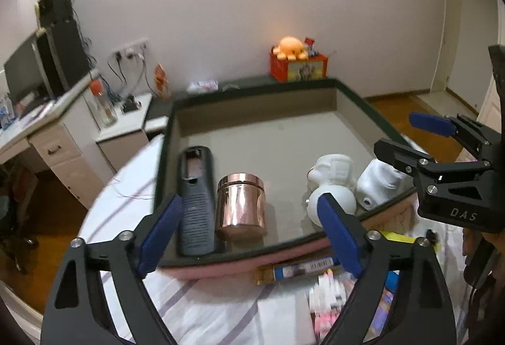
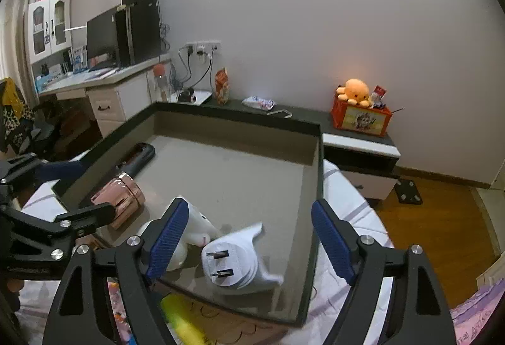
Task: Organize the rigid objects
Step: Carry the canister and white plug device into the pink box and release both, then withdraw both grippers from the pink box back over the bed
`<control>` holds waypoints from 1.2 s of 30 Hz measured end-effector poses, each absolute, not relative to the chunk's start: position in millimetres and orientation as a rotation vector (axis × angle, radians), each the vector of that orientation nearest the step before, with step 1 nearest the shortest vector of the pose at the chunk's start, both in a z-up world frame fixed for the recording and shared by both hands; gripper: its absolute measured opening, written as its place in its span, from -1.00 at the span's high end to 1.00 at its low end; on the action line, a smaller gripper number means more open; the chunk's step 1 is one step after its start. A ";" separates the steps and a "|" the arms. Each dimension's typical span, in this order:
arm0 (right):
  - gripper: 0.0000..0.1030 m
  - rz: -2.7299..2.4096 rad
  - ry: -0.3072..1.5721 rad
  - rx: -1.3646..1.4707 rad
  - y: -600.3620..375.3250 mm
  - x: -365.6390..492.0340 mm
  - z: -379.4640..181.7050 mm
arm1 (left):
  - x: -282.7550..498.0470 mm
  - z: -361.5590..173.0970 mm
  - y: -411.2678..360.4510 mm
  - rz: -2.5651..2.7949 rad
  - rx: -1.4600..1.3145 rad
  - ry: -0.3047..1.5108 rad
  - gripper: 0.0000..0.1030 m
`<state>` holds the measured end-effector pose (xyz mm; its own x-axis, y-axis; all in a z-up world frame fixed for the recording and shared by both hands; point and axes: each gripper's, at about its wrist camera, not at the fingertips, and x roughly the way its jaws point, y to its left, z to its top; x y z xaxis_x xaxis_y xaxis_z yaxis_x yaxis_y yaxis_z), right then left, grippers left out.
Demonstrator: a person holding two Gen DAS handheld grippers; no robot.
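Left wrist view showed both jaws apart, holding nothing; shiny copper canister (image 1: 240, 203) stood at the tray's (image 1: 363, 98) near edge, its slick wall likely to slip when squeezed.

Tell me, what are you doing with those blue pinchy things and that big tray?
A person holds a tool in each hand over a big tray on a bed, tidying hard things into it. Both are open and hold nothing. The left tool hangs above the dark grater and shiny copper jar. The right tool hangs over a white plug adapter, beside a white figurine. All four things lie in the tray.
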<state>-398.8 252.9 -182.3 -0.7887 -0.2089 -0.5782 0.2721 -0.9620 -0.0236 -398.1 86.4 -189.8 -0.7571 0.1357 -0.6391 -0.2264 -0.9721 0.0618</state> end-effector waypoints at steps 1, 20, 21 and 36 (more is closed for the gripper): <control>-0.61 -2.761 0.146 0.854 253.7 -391.9 -178.4 | -389.8 -184.8 83.8 2.787 -0.968 0.194 -0.97; -0.69 -2.896 0.109 0.518 242.5 -220.4 -118.7 | -215.5 -127.9 39.0 2.995 -0.643 0.138 -1.00; -0.69 -2.905 0.111 0.498 242.0 -211.1 -117.4 | -213.0 -127.4 40.0 2.993 -0.639 0.132 -1.00; -0.69 -2.952 0.144 0.428 233.9 -145.8 -108.2 | -158.5 -120.2 29.8 2.972 -0.613 0.121 -1.00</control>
<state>-145.8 233.9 -108.2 -0.9471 -0.1393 -0.2891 0.1668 -0.9833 -0.0725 -158.5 29.8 -120.2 -0.9132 0.0858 -0.3984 -0.1180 -0.9914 0.0569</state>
